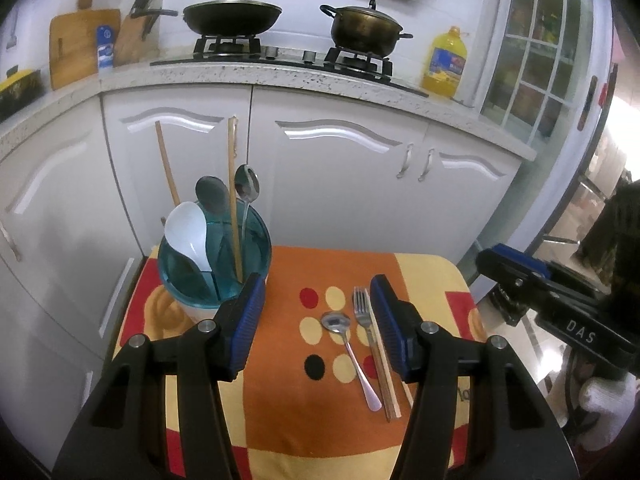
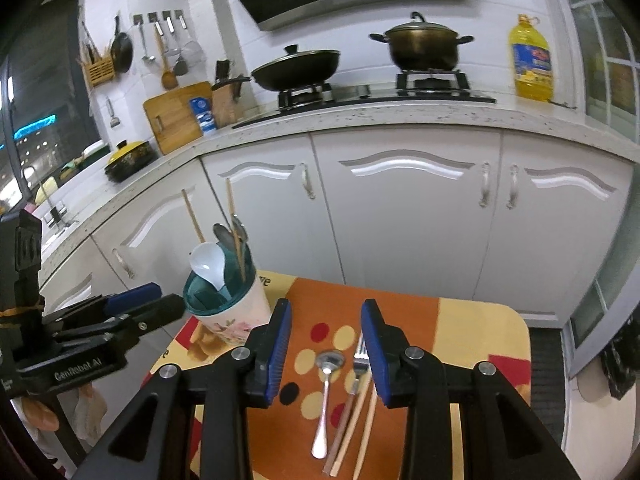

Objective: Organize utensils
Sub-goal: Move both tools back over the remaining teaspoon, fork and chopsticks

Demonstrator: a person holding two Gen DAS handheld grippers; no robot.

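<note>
Both empty: the left hand-held gripper [image 1: 318, 320] stands wide apart, the right hand-held gripper [image 2: 326, 344] parted. At twelve o'clock on the patterned surface [image 2: 480, 332] lie a steel spoon [image 2: 326, 396], fork [image 2: 358, 364] and wooden chopsticks [image 2: 366, 424], unsorted; at ten o'clock the teal-rimmed holder [image 2: 232, 304] already keeps several utensils.

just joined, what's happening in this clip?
A person with a gripper in each hand is sorting utensils into a teal-rimmed holder on a patterned table. The holder already has a white spoon, two metal spoons and chopsticks. A spoon, fork and chopsticks lie on the table. The left gripper and right gripper are open, holding nothing.
</note>
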